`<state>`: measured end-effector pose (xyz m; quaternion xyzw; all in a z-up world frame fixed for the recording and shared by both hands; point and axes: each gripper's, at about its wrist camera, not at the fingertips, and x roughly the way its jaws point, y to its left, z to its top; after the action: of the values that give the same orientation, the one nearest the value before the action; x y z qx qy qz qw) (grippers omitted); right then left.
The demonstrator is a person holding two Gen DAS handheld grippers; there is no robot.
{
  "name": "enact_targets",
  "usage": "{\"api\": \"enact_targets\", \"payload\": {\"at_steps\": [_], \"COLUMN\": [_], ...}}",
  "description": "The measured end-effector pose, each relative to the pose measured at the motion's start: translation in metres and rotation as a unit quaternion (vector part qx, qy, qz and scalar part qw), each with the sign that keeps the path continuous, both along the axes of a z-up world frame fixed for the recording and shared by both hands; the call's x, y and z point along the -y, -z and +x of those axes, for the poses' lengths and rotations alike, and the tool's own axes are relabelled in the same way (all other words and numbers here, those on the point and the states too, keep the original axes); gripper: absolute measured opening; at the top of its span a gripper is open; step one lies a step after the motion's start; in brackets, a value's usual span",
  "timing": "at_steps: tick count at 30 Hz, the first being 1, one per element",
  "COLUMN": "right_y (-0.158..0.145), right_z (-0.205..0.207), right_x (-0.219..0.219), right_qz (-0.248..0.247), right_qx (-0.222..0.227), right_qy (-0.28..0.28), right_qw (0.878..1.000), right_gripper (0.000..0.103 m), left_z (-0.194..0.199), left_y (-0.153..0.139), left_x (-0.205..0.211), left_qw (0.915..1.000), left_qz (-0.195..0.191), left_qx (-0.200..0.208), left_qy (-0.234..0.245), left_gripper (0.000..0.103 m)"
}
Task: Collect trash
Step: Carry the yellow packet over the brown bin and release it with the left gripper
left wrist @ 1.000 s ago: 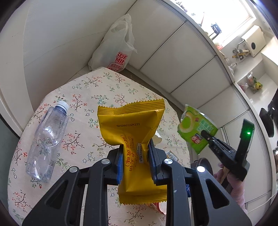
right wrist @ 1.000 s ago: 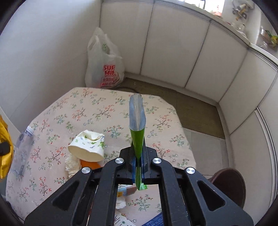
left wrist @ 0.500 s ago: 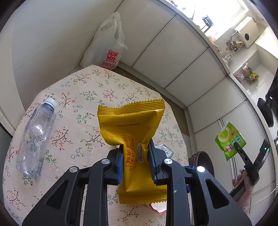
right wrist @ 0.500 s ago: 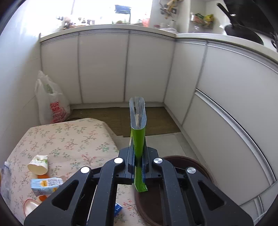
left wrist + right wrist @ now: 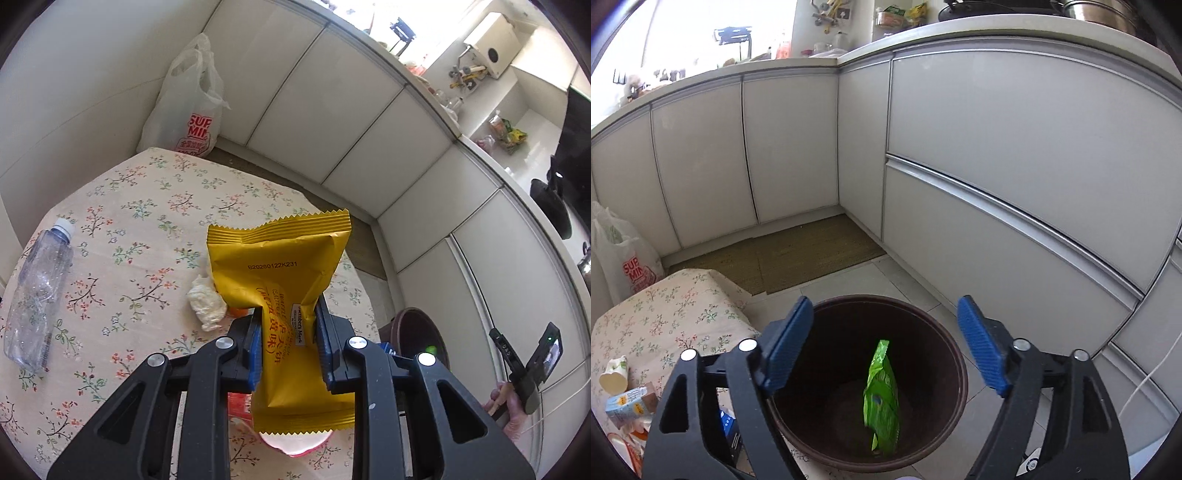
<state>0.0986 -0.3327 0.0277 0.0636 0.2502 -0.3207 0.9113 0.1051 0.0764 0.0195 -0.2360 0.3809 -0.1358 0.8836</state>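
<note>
The right tool (image 5: 884,347), jaws just sprung wide and empty, hangs over the bin (image 5: 945,435) where the green pouch (image 5: 881,397) lies, while the left tool (image 5: 288,343) pinches the upright yellow packet (image 5: 280,280) over the counter (image 5: 122,236), bin to its right.

A table (image 5: 122,206) under a floral cloth filled the left of the left wrist view, with a clear plastic bottle (image 5: 35,295) lying at its far left edge and a crumpled white wad (image 5: 207,304) near centre. On the tiled floor (image 5: 886,273), a dark brown bin (image 5: 945,343) stood just beside the table's corner, a woven mat (image 5: 798,251) lay further back, and a white plastic bag (image 5: 184,107) sat against the wall at upper left.
</note>
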Motion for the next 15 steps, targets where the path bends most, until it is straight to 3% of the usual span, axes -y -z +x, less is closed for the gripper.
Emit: {"api": "enact_targets", "payload": {"at_steps": [2, 5, 11, 15], "right_y": [-0.003, -0.006, 0.004, 0.005], "right_z": [-0.015, -0.033, -0.048, -0.057], "right_x": [0.008, 0.023, 0.065, 0.085], "right_qz": [-0.003, 0.017, 0.094, 0.091], "right_qx": [0.027, 0.052, 0.045, 0.049], "right_qy": [0.023, 0.048, 0.081, 0.111], "right_qw": [0.999, 0.997, 0.991, 0.988], "right_gripper": [0.097, 0.096, 0.096, 0.096], "left_z": [-0.001, 0.001, 0.021, 0.03], "left_y": [-0.008, -0.018, -0.023, -0.026], "left_x": [0.021, 0.063, 0.169, 0.236], "left_qw": [0.9998, 0.9982, 0.9919, 0.985], "left_qz": [0.004, 0.016, 0.012, 0.012], "left_qx": [0.016, 0.031, 0.025, 0.024], "left_qy": [0.015, 0.049, 0.124, 0.17], "left_gripper": [0.024, 0.024, 0.024, 0.025]}}
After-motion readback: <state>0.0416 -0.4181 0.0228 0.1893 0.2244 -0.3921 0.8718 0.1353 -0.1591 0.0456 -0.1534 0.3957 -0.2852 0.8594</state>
